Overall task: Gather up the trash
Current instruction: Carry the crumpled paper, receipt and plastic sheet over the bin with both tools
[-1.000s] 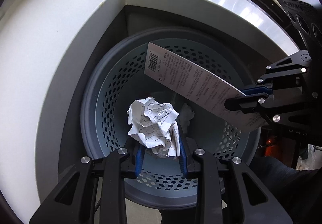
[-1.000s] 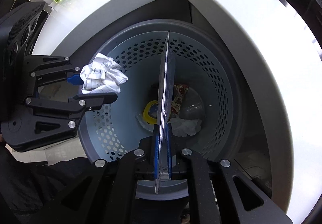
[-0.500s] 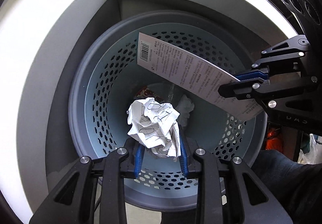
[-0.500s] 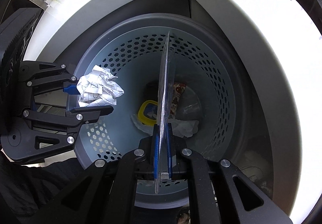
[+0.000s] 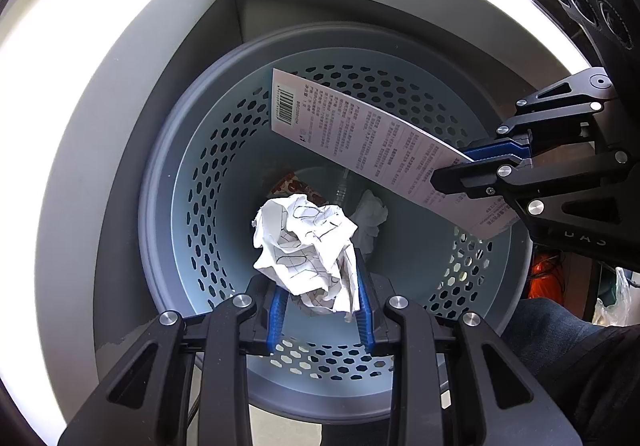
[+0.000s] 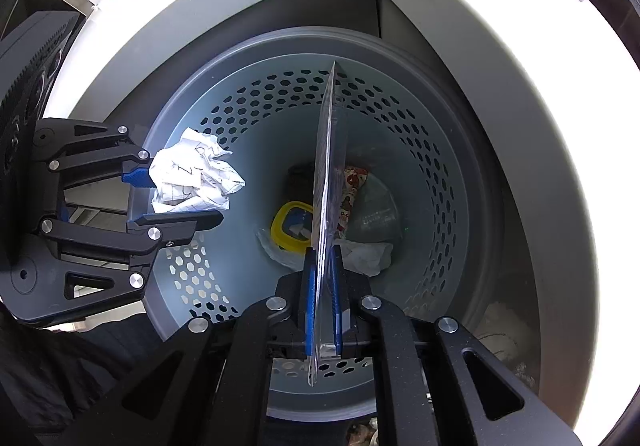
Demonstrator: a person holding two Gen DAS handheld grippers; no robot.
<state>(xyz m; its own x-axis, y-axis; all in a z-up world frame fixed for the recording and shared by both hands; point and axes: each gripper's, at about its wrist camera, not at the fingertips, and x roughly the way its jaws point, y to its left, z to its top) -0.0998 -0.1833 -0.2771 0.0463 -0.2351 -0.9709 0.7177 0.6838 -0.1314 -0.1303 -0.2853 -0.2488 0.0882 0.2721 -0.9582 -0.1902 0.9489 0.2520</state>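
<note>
Grey perforated bin (image 6: 440,173) w/ darker rim sits in a corner btwn white walls (image 5: 100,117); on its bottom: yellow-rimmed lid (image 6: 289,224), red-print snack wrapper (image 6: 352,189), white tissue (image 6: 368,254), clear plastic (image 6: 378,205).

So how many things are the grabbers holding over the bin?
2. The left gripper holds a crumpled paper ball and the right gripper pinches a flat printed card, both above the blue bin.

Black claw (image 5: 322,310), blue pads (image 5: 276,312), silver screws
</note>
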